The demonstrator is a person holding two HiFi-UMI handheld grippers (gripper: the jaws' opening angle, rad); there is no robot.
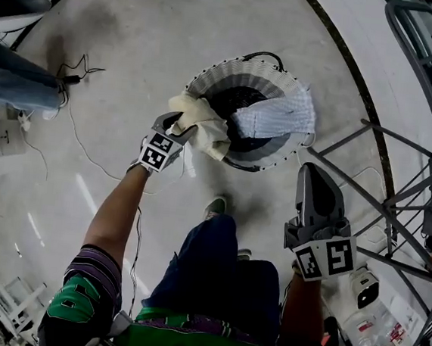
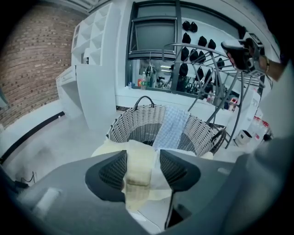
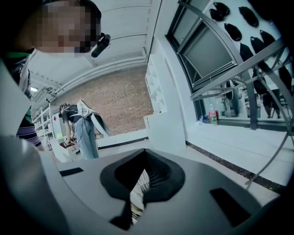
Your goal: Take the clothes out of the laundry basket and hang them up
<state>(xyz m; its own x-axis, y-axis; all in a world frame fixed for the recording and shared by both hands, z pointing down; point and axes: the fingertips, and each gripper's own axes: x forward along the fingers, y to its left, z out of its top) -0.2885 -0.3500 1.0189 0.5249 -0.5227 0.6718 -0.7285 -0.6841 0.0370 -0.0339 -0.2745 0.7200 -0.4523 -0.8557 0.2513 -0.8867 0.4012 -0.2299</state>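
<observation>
Seen from above, a person stands on a pale concrete floor [image 1: 138, 32] with 2 handheld grippers. The left gripper [image 1: 181, 127] is clamped on a cream cloth [image 1: 206, 122]; in the left gripper view a fold of that cloth is pinched between the 2 ribbed pads and hangs below them. The rest of the cloth spreads ahead of the jaws and drapes over the near rim of the laundry basket [image 1: 241, 72], a round white and grey wicker basket with a dark inside, just beyond the left gripper's tips. A blue and white checked cloth [image 1: 279, 114] hangs over the basket's rim, ahead and to the right of the left gripper, apart from its jaws.

The right gripper [image 1: 312, 174] is held well apart from the basket, off to its right, its jaws pressed together. A grey metal drying rack [image 1: 396, 201] stands just to the right of it. A thin cable [image 1: 76, 128] trails on the floor to the left of the left gripper. Farther left stands another person in jeans [image 1: 12, 80].
</observation>
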